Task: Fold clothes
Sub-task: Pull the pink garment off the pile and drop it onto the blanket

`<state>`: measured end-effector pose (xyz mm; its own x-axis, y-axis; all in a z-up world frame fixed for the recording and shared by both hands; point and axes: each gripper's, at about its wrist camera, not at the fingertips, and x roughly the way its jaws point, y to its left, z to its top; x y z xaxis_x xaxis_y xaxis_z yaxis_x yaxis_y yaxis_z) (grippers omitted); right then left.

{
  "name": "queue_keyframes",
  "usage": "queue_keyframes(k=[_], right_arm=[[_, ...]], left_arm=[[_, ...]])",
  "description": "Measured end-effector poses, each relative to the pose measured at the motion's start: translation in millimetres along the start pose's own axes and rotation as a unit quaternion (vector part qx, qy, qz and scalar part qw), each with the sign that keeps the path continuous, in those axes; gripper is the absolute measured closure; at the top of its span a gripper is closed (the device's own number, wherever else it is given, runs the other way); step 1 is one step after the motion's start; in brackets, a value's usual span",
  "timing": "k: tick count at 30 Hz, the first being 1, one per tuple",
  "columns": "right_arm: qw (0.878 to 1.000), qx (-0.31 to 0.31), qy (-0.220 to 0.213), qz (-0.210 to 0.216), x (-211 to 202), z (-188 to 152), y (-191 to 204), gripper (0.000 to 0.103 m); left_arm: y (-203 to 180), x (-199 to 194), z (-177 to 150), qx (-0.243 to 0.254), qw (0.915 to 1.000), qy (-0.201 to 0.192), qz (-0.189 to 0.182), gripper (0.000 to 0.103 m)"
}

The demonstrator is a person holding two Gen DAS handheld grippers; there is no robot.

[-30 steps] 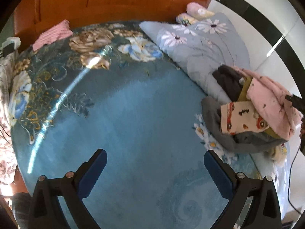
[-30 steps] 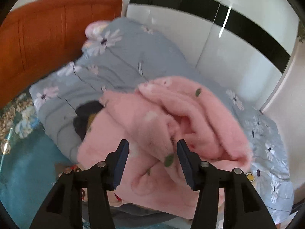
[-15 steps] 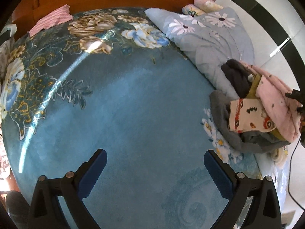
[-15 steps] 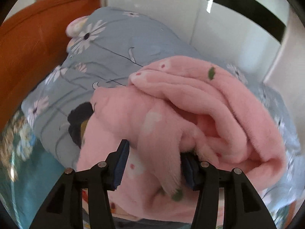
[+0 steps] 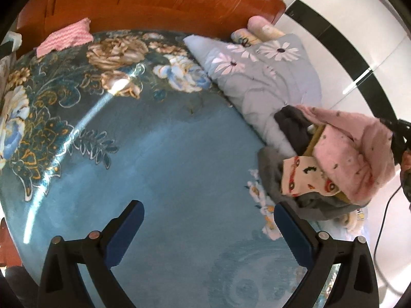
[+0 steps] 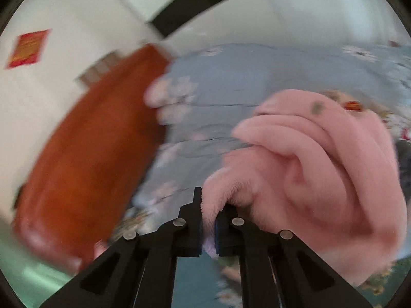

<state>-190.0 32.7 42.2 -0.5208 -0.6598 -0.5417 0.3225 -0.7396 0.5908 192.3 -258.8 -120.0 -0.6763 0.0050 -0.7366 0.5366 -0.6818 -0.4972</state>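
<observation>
A fluffy pink garment (image 6: pixel 321 169) with small leaf spots hangs from my right gripper (image 6: pixel 208 213), which is shut on a fold of it. In the left wrist view the same pink garment (image 5: pixel 357 148) tops a pile of clothes at the right: a cream car-print piece (image 5: pixel 303 179), a grey piece (image 5: pixel 269 172) and a dark one (image 5: pixel 292 125). The right gripper (image 5: pixel 397 133) shows at its far edge. My left gripper (image 5: pixel 208 228) is open and empty above the blue floral bedspread (image 5: pixel 154 154).
A grey daisy-print quilt (image 5: pixel 262 77) lies along the bed's right side, with pillows (image 5: pixel 257 29) behind it. A wooden headboard (image 5: pixel 154 0) stands at the back. A pink checked cloth (image 5: pixel 66 37) lies at the far left. A white wardrobe (image 5: pixel 359 51) stands to the right.
My right gripper has shut on a fold of the pink garment and swung, tilting its view. The left gripper's view has shifted slightly over the bedspread.
</observation>
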Motion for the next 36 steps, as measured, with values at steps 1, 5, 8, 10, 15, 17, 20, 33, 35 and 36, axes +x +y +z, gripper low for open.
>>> queue_keyframes(k=[1, 5, 8, 10, 15, 17, 20, 33, 35, 36], right_arm=[[1.0, -0.007, 0.005, 0.03, -3, -10, 14, 0.096], [0.988, -0.057, 0.028, 0.144, -22, -55, 91, 0.096], [0.967, -0.123, 0.046, 0.219, -42, -94, 153, 0.097], [0.956, -0.169, 0.053, 0.235, -45, -120, 183, 0.097], [0.958, -0.197, 0.112, 0.178, -7, -185, 188, 0.097], [0.965, -0.17, 0.141, 0.145, 14, -203, 164, 0.097], [0.974, -0.128, 0.151, 0.112, 22, -218, 120, 0.097], [0.979, -0.076, 0.175, -0.07, -86, -259, -82, 0.097], [0.975, -0.028, 0.194, -0.099, -90, -282, -121, 0.097], [0.974, -0.015, 0.202, -0.104, -93, -291, -132, 0.097]], left_arm=[[3, -5, 1, -0.003, 1.0, -0.005, 0.0, 0.001], [17, -28, 5, -0.025, 0.9993, -0.027, -0.001, 0.001], [28, -48, 10, -0.037, 0.9979, -0.053, -0.001, 0.001], [37, -63, 15, -0.047, 0.9961, -0.074, 0.003, 0.001], [68, -88, 15, -0.077, 0.9917, -0.1, 0.023, 0.001], [79, -92, 11, -0.087, 0.9905, -0.102, 0.032, 0.001], [93, -88, 4, -0.094, 0.9907, -0.088, 0.042, 0.001], [63, -6, -35, -0.061, 0.9963, 0.051, 0.032, 0.001], [60, 4, -41, -0.057, 0.9952, 0.069, 0.039, 0.001], [60, 8, -44, -0.059, 0.9944, 0.078, 0.04, 0.001]])
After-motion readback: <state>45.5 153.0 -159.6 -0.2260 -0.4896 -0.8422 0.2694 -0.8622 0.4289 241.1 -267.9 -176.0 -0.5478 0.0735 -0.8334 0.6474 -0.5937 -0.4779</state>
